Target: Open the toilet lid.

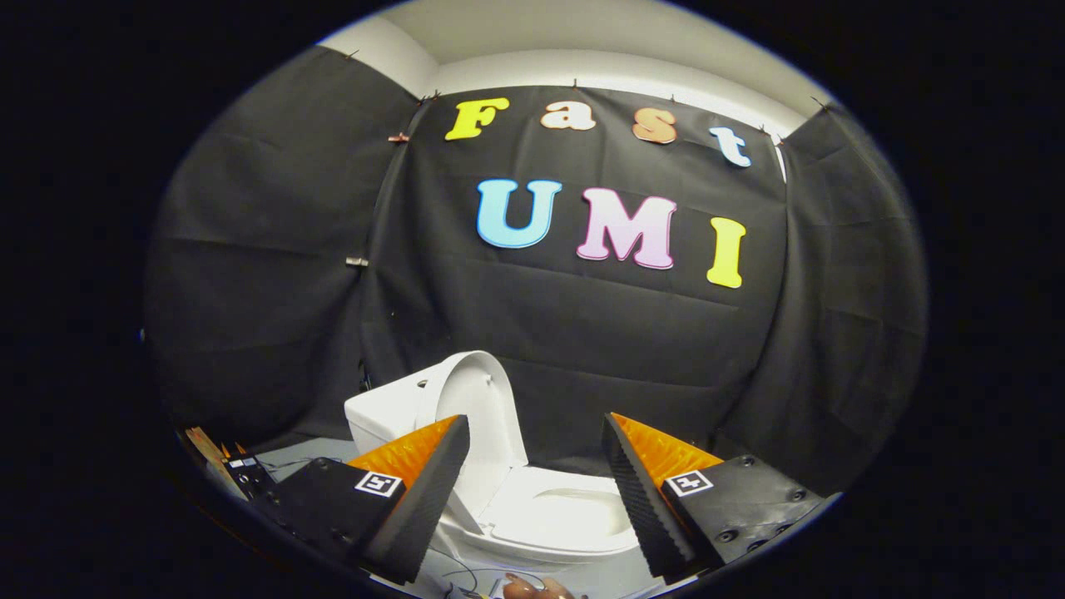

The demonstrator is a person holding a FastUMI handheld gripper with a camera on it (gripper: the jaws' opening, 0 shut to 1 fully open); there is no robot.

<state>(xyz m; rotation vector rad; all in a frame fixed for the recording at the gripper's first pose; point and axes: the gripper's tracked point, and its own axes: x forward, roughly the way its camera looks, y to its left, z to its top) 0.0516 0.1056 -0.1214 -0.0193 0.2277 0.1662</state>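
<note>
A white toilet (549, 516) stands on the floor beyond my fingers, its bowl showing between them. Its lid (478, 408) is raised upright and leans back against the white tank (387, 412), just past my left finger. The seat ring (574, 532) lies flat around the open bowl. My gripper (537, 499) is open, with a wide gap between the two fingers and nothing held. The fingers (428, 499) hover above and in front of the bowl without touching it.
Black cloth walls close in behind the toilet and on both sides. A small dark device with cables (241, 474) sits on the grey floor to the left of the tank. Thin wires (458, 570) trail on the floor below the bowl.
</note>
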